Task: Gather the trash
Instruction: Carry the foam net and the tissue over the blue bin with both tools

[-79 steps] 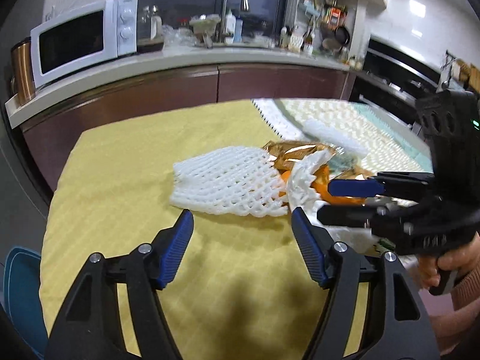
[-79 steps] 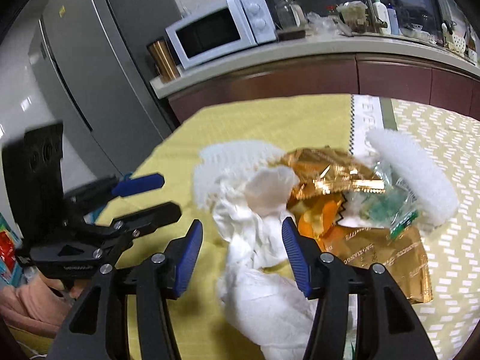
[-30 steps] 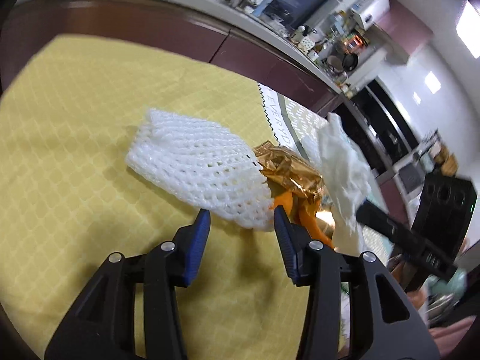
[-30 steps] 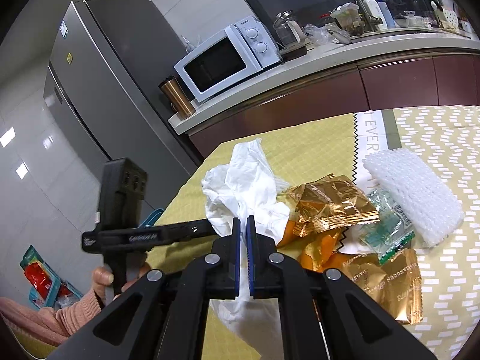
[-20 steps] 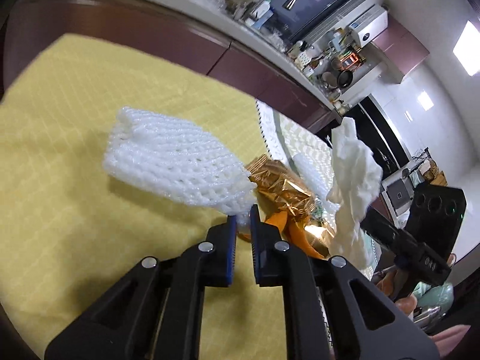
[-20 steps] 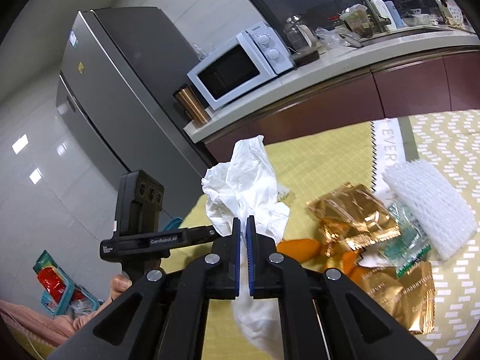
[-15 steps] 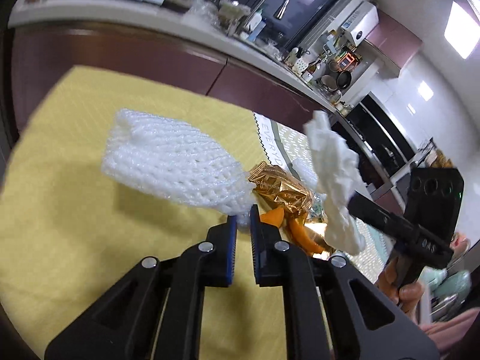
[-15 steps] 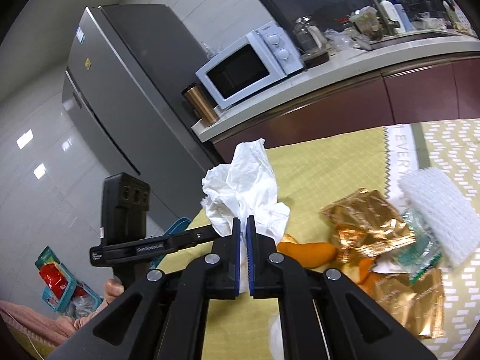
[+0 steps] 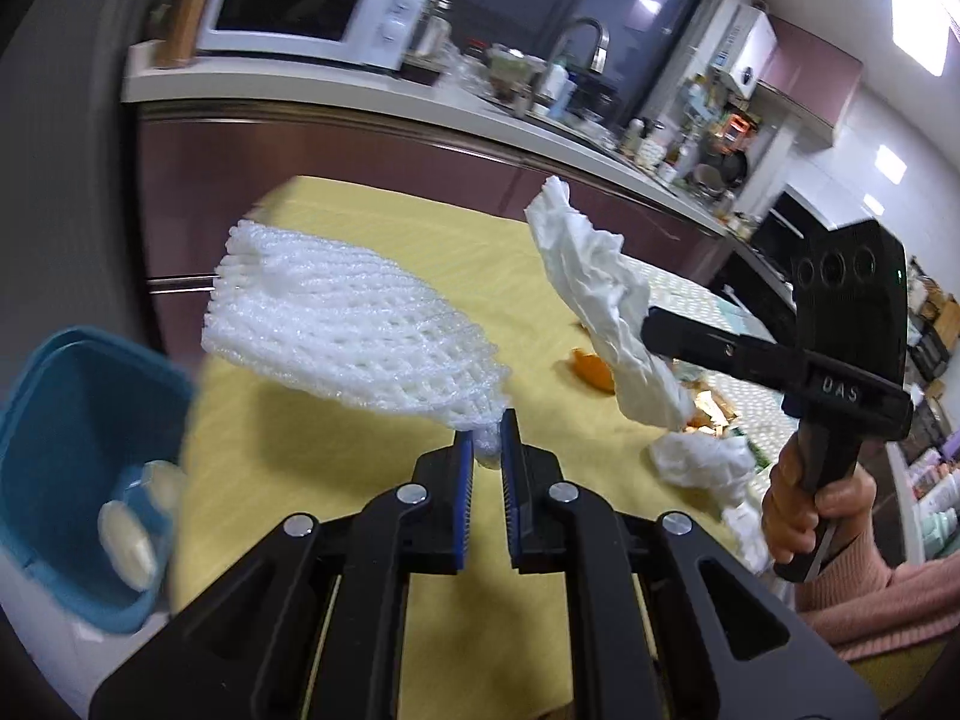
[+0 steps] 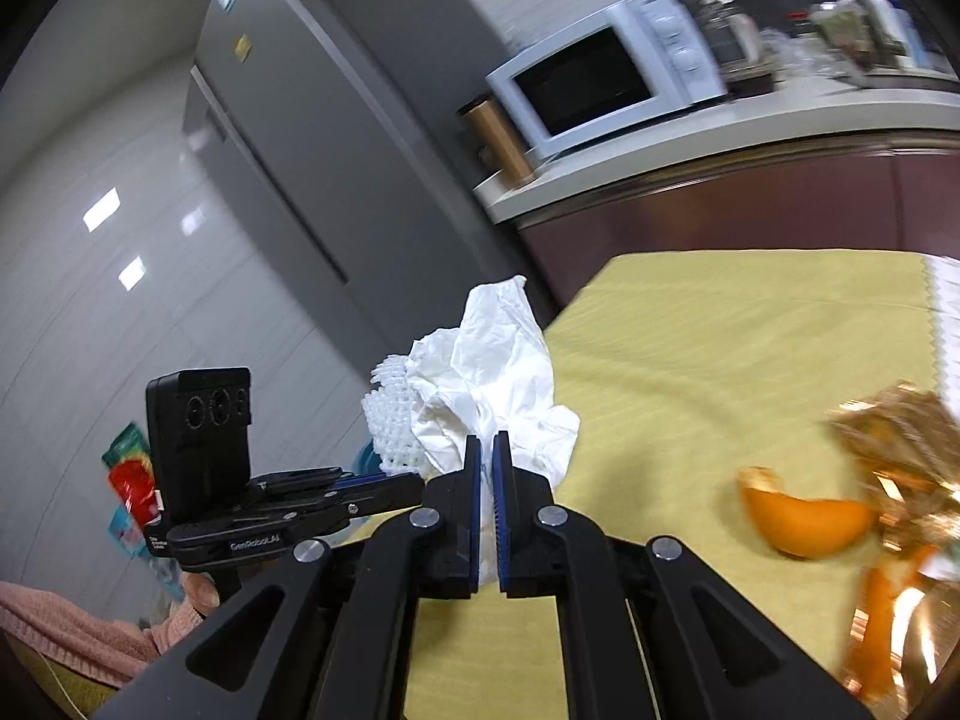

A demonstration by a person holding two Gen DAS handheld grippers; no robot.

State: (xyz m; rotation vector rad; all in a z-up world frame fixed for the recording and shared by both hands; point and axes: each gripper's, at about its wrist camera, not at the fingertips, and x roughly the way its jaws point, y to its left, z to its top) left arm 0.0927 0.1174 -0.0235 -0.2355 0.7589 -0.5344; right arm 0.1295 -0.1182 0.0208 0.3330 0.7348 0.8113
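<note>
My left gripper [image 9: 486,441] is shut on a corner of a white foam fruit net [image 9: 348,330] and holds it in the air over the table's left edge, near a blue bin [image 9: 78,456]. My right gripper [image 10: 486,459] is shut on a crumpled white tissue [image 10: 492,372], also lifted above the yellow tablecloth [image 10: 720,348]. In the left wrist view the tissue [image 9: 606,306] hangs from the right gripper [image 9: 651,321]. The foam net [image 10: 393,420] shows behind the tissue in the right wrist view, with the left gripper [image 10: 414,489] below it.
An orange peel [image 10: 804,519] and gold foil wrappers [image 10: 894,438] lie on the table at right. More white tissue [image 9: 702,459] lies on the cloth. The blue bin holds some pale items. A counter with a microwave [image 9: 312,9] runs behind; a fridge [image 10: 336,138] stands left.
Both grippers have swung left with their loads: the foam net now hangs near the blue bin, which has come into view. The tissue has moved away from the wrapper pile.
</note>
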